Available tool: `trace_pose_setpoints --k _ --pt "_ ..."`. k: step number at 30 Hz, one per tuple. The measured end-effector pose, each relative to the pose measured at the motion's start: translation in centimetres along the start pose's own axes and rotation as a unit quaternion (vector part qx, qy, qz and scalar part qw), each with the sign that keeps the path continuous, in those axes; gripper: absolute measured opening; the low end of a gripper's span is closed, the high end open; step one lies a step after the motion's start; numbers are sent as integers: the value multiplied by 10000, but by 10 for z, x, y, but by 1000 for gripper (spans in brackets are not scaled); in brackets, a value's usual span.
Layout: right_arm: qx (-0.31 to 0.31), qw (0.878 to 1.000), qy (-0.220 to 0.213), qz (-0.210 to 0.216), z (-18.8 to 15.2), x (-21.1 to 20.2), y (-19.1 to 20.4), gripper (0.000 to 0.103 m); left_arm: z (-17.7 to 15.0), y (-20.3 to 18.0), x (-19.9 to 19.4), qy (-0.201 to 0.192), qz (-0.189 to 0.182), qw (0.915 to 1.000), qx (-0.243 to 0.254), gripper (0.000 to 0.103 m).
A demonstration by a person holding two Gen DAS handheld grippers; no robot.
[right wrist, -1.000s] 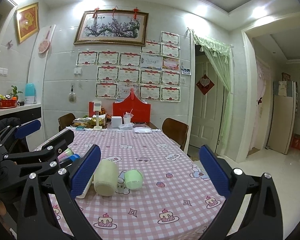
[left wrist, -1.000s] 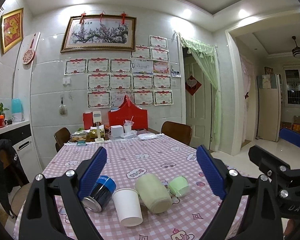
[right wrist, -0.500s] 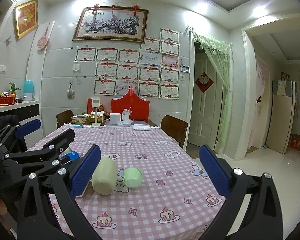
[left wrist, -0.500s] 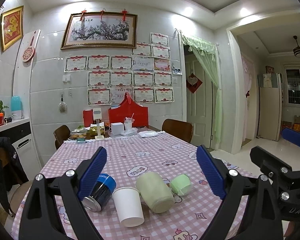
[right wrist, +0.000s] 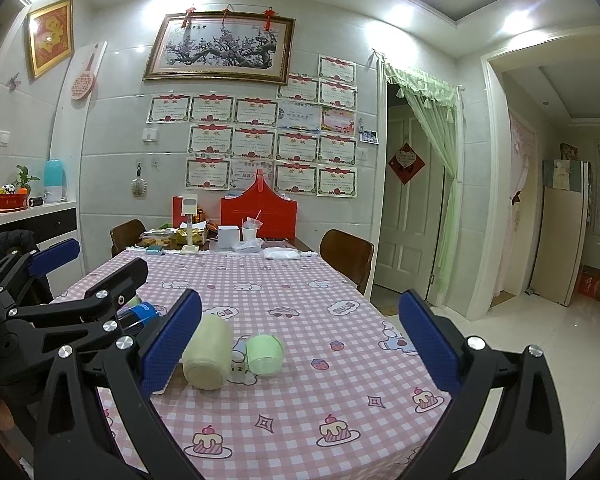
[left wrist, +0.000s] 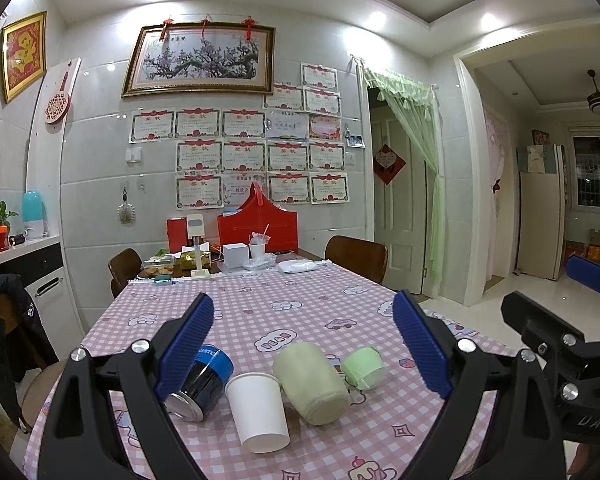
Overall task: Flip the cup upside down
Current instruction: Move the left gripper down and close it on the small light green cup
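Both my left claw [left wrist: 304, 344] and right claw [right wrist: 300, 340] hang released above the worktop [left wrist: 260, 304]; the white paper cup [left wrist: 258, 412] ahead looks light, crushable, best pinched mid-wall.

Both views drift slightly; left hand-held gripper [left wrist: 302, 346] and right hand-held gripper [right wrist: 300, 338] apparently lifted slightly.

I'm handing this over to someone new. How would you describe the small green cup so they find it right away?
Start at the pink checked tablecloth and look to its near end, where four containers lie in a row. The small green cup is at the right end of that row, on its side next to the larger pale green cup. It is the smallest of the four and the brightest mint green.
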State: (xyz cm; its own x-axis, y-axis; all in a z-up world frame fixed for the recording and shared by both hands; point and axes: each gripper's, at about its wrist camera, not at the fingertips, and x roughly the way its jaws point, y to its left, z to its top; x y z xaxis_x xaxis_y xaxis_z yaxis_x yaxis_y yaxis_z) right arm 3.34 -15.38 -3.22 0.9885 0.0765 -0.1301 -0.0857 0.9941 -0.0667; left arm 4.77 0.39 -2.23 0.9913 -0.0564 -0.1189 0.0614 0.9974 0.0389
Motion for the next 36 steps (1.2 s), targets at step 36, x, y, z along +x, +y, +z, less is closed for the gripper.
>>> trace_pose_setpoints --k 36 --pt "205 9926 1179 -179 -35 106 -40 95 -29 -13 117 1766 -215 9840 58 90"
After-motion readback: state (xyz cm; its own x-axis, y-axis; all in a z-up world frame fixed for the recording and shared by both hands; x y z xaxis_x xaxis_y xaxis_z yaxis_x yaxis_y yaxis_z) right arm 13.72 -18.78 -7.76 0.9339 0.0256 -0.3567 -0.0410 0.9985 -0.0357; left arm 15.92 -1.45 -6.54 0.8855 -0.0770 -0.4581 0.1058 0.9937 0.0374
